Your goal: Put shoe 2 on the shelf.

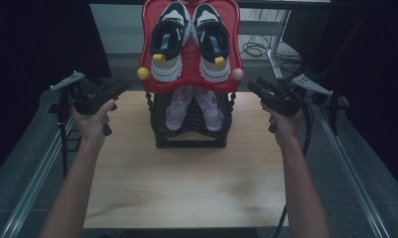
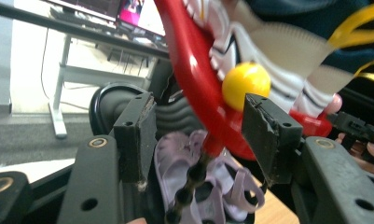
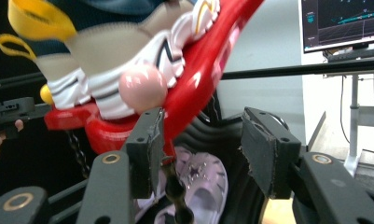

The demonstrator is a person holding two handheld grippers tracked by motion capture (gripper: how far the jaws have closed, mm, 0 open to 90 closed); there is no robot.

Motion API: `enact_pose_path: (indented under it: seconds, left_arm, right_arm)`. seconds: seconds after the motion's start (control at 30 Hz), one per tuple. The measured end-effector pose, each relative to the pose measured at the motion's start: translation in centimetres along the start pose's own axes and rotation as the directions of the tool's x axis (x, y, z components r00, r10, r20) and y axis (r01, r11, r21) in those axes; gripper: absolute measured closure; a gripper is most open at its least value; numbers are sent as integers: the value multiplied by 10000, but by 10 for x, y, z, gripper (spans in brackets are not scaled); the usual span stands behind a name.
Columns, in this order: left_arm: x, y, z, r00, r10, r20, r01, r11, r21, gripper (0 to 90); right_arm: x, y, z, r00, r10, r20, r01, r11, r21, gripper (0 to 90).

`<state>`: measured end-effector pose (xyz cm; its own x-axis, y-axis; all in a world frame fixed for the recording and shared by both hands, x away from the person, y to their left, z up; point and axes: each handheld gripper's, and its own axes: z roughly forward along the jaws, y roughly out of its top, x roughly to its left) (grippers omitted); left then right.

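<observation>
Red shelf (image 1: 146,44), sneakers (image 1: 191,39), flanking hand-held grippers, both open

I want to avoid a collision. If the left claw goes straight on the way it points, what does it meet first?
Probably the red tray's rim beside the yellow ball; both sit between the left claw's open jaws, though depth is unclear.

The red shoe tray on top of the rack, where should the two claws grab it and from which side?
Probably take the red tray by its raised side rims near the front corners, just behind the yellow ball and pink ball: left claw from the left, right claw from the right. Shoes cover its middle.
</observation>
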<state>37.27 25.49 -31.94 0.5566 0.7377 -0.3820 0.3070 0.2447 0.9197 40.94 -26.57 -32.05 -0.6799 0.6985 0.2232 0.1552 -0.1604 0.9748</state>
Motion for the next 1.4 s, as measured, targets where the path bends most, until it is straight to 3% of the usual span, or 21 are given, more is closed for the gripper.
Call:
enact_pose_path:
  seconds: [0.23, 0.43, 0.93, 1.13, 1.4]
  left_arm:
    - [4, -23, -8, 9998, 69, -159, -64, 9994, 332, 448]
    - [13, -47, -20, 9994, -159, -297, 173, 9987, 482, 448]
    - [20, -111, -19, 9986, -358, -397, 410, 9895, 1389, 440]
    - [24, -135, -20, 9978, -474, -456, 548, 9824, 1787, 440]
    - [28, -162, -18, 9968, -66, -800, 268, 9667, 2544, 451]
  right_arm:
    - [-4, -22, -5, 10000, -54, 81, 51, 9993, 358, 491]
    - [-5, -42, -9, 9999, 72, 89, -78, 9974, 722, 486]
    - [-9, -108, -14, 9989, 428, 213, -459, 9830, 1778, 466]
    - [-9, -136, -18, 9982, 483, 364, -552, 9737, 2212, 463]
    - [-8, -164, -21, 9974, 459, 556, -596, 9590, 2771, 453]
